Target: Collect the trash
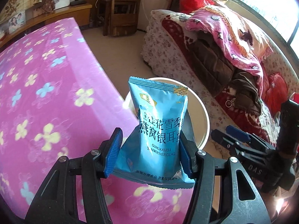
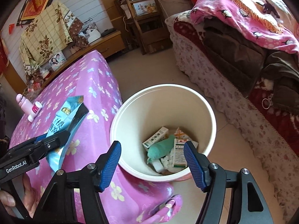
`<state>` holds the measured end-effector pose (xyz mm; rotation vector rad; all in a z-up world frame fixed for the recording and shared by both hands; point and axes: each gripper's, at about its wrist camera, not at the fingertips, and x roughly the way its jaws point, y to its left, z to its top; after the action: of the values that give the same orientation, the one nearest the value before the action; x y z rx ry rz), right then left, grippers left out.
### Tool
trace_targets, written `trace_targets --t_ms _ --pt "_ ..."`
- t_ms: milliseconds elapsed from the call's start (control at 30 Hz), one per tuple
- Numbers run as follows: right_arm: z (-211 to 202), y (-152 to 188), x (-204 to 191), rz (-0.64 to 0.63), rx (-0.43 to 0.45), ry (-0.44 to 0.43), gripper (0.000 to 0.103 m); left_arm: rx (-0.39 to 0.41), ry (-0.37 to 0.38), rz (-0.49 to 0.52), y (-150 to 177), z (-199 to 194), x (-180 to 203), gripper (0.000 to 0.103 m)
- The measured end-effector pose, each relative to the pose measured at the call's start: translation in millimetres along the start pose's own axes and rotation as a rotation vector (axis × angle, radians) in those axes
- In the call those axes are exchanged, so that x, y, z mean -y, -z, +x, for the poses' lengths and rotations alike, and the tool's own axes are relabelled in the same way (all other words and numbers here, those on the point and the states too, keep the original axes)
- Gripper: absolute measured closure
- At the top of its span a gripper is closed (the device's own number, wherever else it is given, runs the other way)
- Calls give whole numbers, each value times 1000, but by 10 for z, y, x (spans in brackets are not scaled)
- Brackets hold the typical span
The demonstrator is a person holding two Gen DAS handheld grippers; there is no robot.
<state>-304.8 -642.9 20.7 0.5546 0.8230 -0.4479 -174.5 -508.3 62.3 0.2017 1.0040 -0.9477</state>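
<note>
Left wrist view: left tool (image 1: 149, 149) clamped crinkled blue foil snack packet (image 1: 158, 123); round white plastic bin (image 1: 203, 119) at 12 o'clock behind packet. Right tool (image 2: 152, 161) gaped, empty, above bin (image 2: 209, 112).

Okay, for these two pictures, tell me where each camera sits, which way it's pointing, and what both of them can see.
Left wrist: rides the left claw, looking along its fingers at the blue snack packet it grips, the white bucket behind; the right claw shows at right.
Right wrist: rides the open right claw, looking down into the white bucket holding boxes and a green cloth; the left claw and a hand show at left.
Shared: packet, bucket, pink floral tablecloth, sofa.
</note>
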Motion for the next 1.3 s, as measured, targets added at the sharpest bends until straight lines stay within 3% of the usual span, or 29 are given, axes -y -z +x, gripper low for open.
trace_targets --t_ms 200,300,533,767,1100,1300 --pt "-19 11 81 17 1 9 36 2 43 -17 -29 117 41 42" --pt "-19 25 70 21 1 9 35 -2 64 -24 -29 145 22 33" --pt "-53 41 -10 3 15 18 31 6 71 -31 -42 109 -18 32" --pt "-126 89 -178 -38 43 30 31 52 -48 -16 37 -79 -100 33" --pt "-373 150 -593 -111 141 88 31 147 -139 -47 158 -510 -280 32" --pt "-604 146 -780 -105 215 89 24 227 -214 -9 262 -851 -293 32"
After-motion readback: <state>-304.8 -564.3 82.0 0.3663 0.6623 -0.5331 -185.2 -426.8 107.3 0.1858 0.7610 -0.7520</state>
